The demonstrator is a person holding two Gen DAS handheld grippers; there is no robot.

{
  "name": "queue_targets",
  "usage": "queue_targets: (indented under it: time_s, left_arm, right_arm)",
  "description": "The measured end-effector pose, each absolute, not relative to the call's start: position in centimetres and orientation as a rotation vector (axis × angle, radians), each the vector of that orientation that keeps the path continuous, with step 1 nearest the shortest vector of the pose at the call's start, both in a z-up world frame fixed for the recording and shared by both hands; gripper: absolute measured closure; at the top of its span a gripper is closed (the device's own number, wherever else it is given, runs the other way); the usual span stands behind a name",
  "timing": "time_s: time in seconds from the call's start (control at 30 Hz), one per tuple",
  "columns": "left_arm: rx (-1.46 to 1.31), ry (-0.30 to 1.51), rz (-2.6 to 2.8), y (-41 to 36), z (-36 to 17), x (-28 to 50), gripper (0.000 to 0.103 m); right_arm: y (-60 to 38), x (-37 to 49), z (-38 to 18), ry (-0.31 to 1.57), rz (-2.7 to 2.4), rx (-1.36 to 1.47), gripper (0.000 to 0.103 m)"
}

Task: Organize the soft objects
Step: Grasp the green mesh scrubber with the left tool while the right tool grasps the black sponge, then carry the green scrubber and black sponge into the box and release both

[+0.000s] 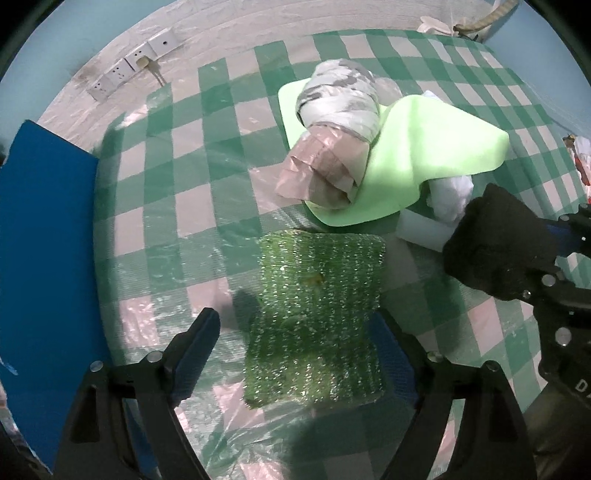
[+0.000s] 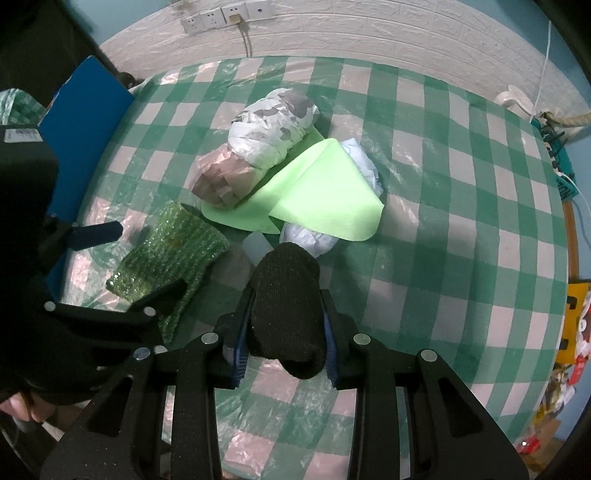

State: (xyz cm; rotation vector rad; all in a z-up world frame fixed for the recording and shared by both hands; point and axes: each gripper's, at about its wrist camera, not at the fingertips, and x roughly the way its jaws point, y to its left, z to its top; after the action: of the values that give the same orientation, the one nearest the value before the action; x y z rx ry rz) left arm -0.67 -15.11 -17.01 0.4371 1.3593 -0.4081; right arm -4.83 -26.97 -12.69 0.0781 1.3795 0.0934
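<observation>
A green glittery scouring pad (image 1: pixel 317 295) (image 2: pixel 166 251) lies flat on the checked table cover (image 1: pixel 177 206). My left gripper (image 1: pixel 295 321) (image 2: pixel 135 260) points down over it, open, one finger on each side of the pad; the left finger (image 1: pixel 201 332) stands apart from it. To the right, my right gripper (image 2: pixel 286 295) (image 1: pixel 517 266) is shut on a black knitted sock (image 2: pixel 286 302) (image 1: pixel 495 243), held above the table. Behind lie a light green foam sheet (image 1: pixel 432 147) (image 2: pixel 321 192) and a wrapped bundle of white and pinkish plastic bags (image 1: pixel 332 122) (image 2: pixel 258 144).
A crumpled white bag (image 1: pixel 450 195) (image 2: pixel 306 236) and a whitish block (image 1: pixel 421 229) (image 2: pixel 255 243) sit under the foam sheet's near edge. A blue board (image 1: pixel 44 240) (image 2: pixel 85 99) stands at the table's left side. Wall sockets (image 1: pixel 133 66) (image 2: pixel 221 16) are behind.
</observation>
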Motion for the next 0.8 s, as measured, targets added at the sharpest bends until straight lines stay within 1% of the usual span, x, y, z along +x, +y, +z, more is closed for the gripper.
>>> queue_targets:
  time_s: [0.17, 0.23, 0.27, 0.3, 0.37, 0.4, 0.43, 0.47, 0.53, 0.8]
  left_arm:
    - [0.456, 1.367, -0.427, -15.7, -17.5, -1.3, 0.018]
    - [0.475, 1.356, -0.439, -16.0, -17.7, -1.8, 0.022]
    - [0.471, 1.345, -0.447, -16.1, -17.5, -2.1, 0.029]
    - [0.47, 1.341, -0.456, -16.1, -17.3, -2.3, 0.033]
    - [0.462, 1.343, -0.485, -16.4, -17.1, -2.6, 0.049]
    - [0.462, 1.341, -0.491, -16.4, -17.0, -2.7, 0.055]
    - [0.467, 1.336, -0.498, -16.5, -16.8, -2.9, 0.064]
    - [0.473, 1.334, -0.503, -16.6, -16.7, -3.1, 0.069]
    - [0.488, 1.327, -0.508, -16.8, -16.6, -3.5, 0.077]
    - [0.499, 1.288, -0.502, -15.7, -15.3, -3.7, 0.08]
  right_arm:
    - [-27.1, -4.7, -12.4, 1.372, 0.093, 0.079, 0.072]
    - [-27.1, -4.7, -12.2, 1.368, 0.094, 0.079, 0.072]
    - [-27.2, -4.8, -12.1, 1.367, 0.094, 0.079, 0.072]
    - [-27.2, -4.8, -12.1, 1.365, 0.094, 0.08, 0.072]
    - [-27.2, -4.9, -12.0, 1.363, 0.097, 0.08, 0.072]
    - [-27.2, -4.9, -12.0, 1.362, 0.096, 0.08, 0.072]
    - [-27.2, -4.9, -11.9, 1.361, 0.096, 0.08, 0.072]
    - [-27.1, -4.9, -11.9, 1.359, 0.097, 0.081, 0.072]
    - [-27.1, -4.8, -11.8, 1.356, 0.096, 0.082, 0.072]
    - [-26.8, -4.7, -10.9, 1.334, 0.1, 0.076, 0.072]
